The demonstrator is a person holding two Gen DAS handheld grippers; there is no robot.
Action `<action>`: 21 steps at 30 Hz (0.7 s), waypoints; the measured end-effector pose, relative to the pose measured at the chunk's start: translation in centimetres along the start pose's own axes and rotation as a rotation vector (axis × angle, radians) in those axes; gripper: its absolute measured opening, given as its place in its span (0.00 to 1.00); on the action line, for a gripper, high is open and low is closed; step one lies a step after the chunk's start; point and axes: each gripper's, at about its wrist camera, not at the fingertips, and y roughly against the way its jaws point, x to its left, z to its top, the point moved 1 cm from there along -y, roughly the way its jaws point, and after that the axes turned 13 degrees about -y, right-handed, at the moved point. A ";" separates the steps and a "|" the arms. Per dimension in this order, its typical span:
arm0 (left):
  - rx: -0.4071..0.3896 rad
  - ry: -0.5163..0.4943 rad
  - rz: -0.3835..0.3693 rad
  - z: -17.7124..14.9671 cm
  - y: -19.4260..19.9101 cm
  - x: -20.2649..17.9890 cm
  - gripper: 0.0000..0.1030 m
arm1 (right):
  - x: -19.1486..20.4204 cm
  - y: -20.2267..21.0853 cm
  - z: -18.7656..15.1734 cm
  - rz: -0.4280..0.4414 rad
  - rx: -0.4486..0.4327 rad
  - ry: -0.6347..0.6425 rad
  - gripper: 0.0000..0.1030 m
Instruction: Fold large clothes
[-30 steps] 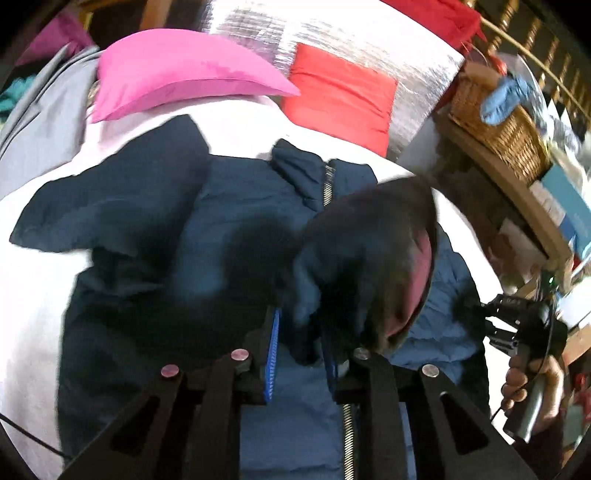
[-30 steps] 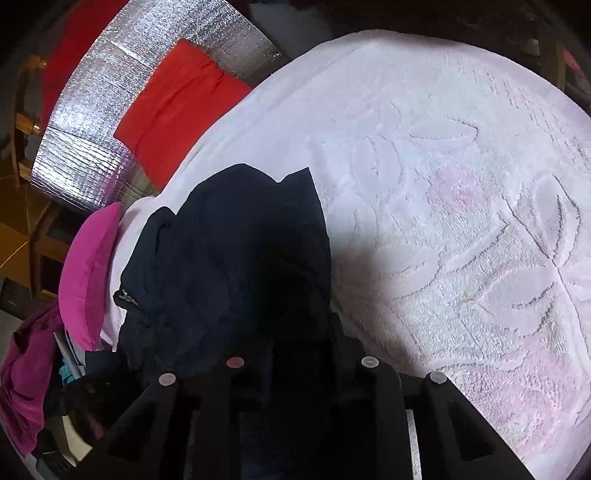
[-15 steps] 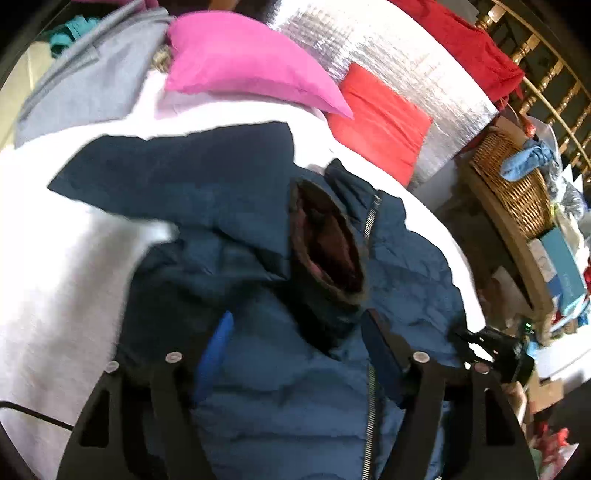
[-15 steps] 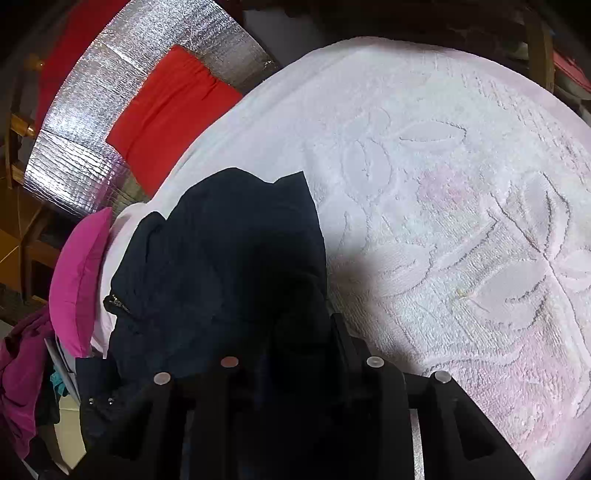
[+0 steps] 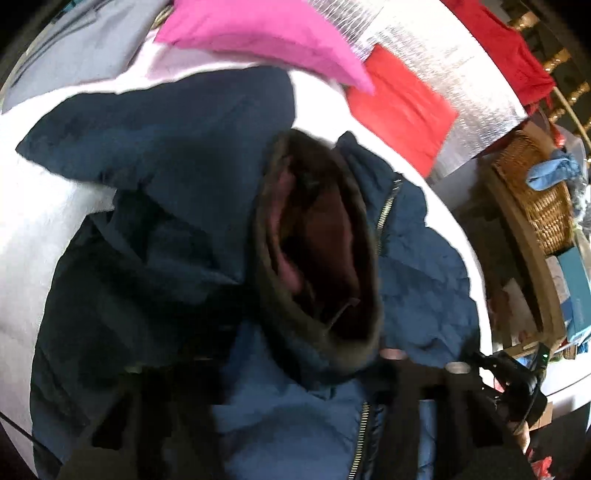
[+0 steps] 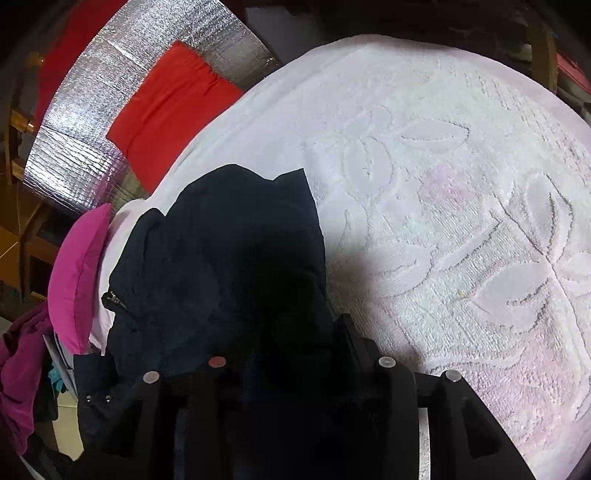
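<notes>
A large navy quilted jacket [image 5: 417, 266] lies on the white towel-covered bed [image 5: 44, 221], its zipper running down the middle. Its hood [image 5: 317, 258], with a dark fur rim and maroon lining, lies folded forward over the chest. A sleeve [image 5: 155, 129] spreads to the upper left. My left gripper [image 5: 295, 398] is above the jacket's lower front, fingers wide apart and blurred. My right gripper [image 6: 295, 354] is shut on dark jacket fabric [image 6: 229, 258] at the bed's edge. The right gripper also shows in the left wrist view [image 5: 513, 387].
A pink pillow [image 5: 266, 33] and a red pillow [image 5: 399, 107] lie at the bed's head against a silver foil panel [image 5: 436, 48]. A wicker basket [image 5: 535, 199] sits on a wooden shelf at right. The embossed white towel [image 6: 461, 221] stretches right of the jacket.
My left gripper let go of the hood, opened and drew back; the hood now lies over the jacket's chest. My right gripper kept its hold and barely moved.
</notes>
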 end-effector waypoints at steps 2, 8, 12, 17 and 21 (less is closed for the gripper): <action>0.005 0.028 0.017 0.1 0.0 1.2 0.40 | 0.0 0.0 0.0 0.000 0.002 0.001 0.42; -0.012 0.137 -0.096 1.4 0.7 5.3 0.53 | 0.1 0.0 -0.2 0.005 0.007 0.004 0.44; -0.078 0.164 -0.132 2.0 2.1 6.3 0.58 | 0.4 -0.1 -0.5 -0.001 0.003 0.016 0.45; -0.058 0.206 -0.133 1.6 1.7 7.5 0.68 | 0.4 -0.2 -0.6 -0.006 -0.003 0.022 0.46; -0.039 0.195 -0.100 1.1 1.5 8.2 0.73 | 0.4 -0.3 -0.4 -0.002 0.003 0.023 0.46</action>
